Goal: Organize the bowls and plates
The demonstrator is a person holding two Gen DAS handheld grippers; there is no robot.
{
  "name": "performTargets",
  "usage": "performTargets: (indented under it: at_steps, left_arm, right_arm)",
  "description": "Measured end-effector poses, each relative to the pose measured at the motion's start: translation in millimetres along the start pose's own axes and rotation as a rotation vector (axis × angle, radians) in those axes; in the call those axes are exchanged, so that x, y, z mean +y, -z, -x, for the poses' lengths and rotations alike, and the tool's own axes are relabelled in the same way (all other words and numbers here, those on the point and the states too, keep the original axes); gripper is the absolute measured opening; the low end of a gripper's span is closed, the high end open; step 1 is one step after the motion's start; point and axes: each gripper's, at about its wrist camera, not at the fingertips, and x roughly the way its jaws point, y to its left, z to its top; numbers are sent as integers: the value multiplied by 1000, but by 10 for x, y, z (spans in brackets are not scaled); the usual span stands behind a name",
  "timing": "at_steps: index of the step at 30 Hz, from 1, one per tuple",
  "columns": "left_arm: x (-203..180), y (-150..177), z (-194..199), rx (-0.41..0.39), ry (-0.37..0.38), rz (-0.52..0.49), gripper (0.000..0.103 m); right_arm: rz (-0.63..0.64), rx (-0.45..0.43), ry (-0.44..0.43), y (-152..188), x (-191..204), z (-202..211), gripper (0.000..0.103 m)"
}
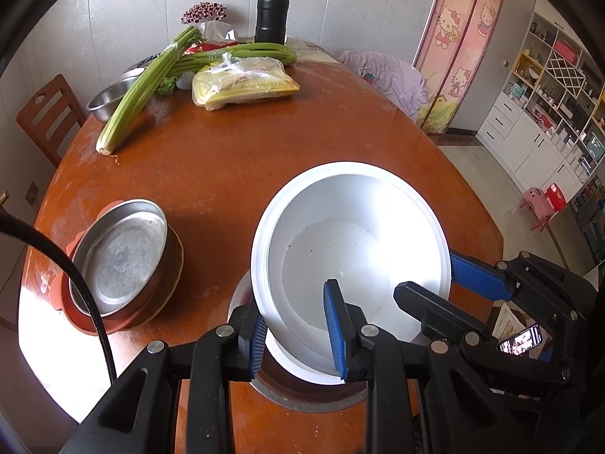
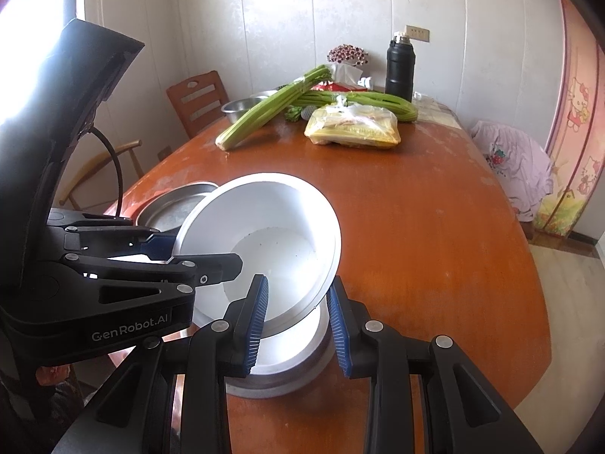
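A large white bowl (image 1: 351, 227) (image 2: 280, 227) hangs tilted above the near end of the brown table, held by both grippers. My left gripper (image 1: 297, 336) (image 2: 200, 255) is shut on its near-left rim, one blue pad inside and one outside. My right gripper (image 2: 298, 321) (image 1: 427, 276) is shut on the rim at the right. Directly under the bowl a white dish (image 2: 291, 352) sits in a shallow metal plate (image 1: 302, 393) (image 2: 264, 387). To the left, a steel dish (image 1: 121, 261) (image 2: 177, 204) tops a stack of orange and brown bowls (image 1: 113, 321).
At the table's far end lie celery stalks (image 1: 140, 90), a yellow bagged packet (image 1: 242, 83), a steel bowl (image 1: 104, 104) and a black flask (image 1: 271, 15). A wooden chair (image 1: 49, 117) stands at the left. A black cable (image 1: 79, 291) crosses the left wrist view.
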Motion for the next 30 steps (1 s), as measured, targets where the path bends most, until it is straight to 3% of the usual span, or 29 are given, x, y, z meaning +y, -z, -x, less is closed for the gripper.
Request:
performTargets:
  at_steps: [17, 30]
  left_arm:
    - [-8, 211, -307, 77, -15, -8, 28]
    - [-54, 264, -298, 50, -72, -28, 29]
  right_arm:
    - [-22, 77, -10, 287, -12, -208, 34]
    - [-32, 88, -11, 368, -36, -239, 34]
